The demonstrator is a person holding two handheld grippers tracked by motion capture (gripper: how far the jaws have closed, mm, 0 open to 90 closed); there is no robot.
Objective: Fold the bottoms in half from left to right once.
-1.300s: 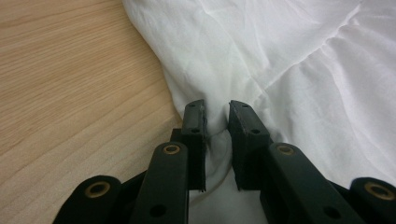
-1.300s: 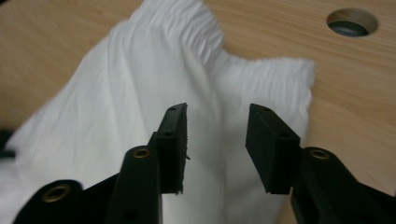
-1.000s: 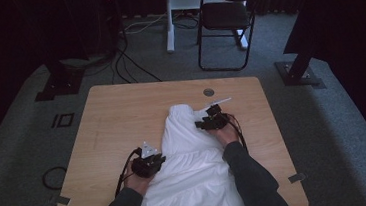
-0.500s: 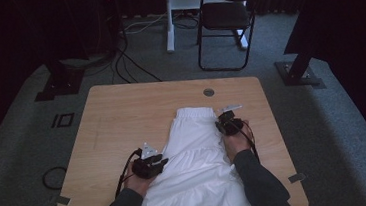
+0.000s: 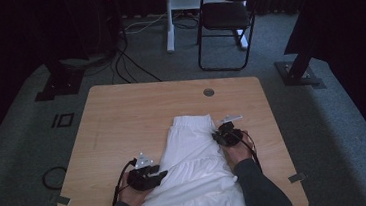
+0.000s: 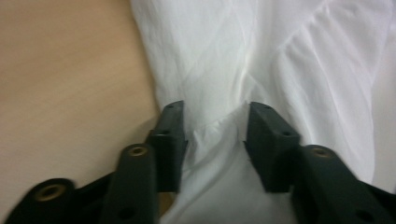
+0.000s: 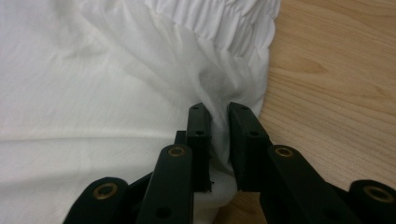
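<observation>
A white garment [image 5: 196, 167] with a gathered waistband lies on the wooden table [image 5: 122, 118], its lower part hanging over the near edge. My left gripper [image 5: 159, 174] is at the garment's left edge. In the left gripper view its jaws [image 6: 212, 121] have just been opening and stand apart, with a loose ridge of the white cloth [image 6: 280, 56] between them. My right gripper [image 5: 217, 136] is at the garment's right edge below the waistband. In the right gripper view its jaws [image 7: 219, 121], which have just eased open slightly, pinch a fold of the cloth [image 7: 93, 84].
Bare wood [image 6: 60, 70] lies left of the garment and bare wood [image 7: 336, 70] right of it. A round grommet [image 5: 208, 92] sits near the table's far edge. Beyond the table are a black chair [image 5: 226, 19], a white post [image 5: 168, 19], cables and stand bases on carpet.
My right gripper has moved right and toward the person along the garment's edge, and the garment's far end now lies flatter and squarer. The left gripper has shifted slightly.
</observation>
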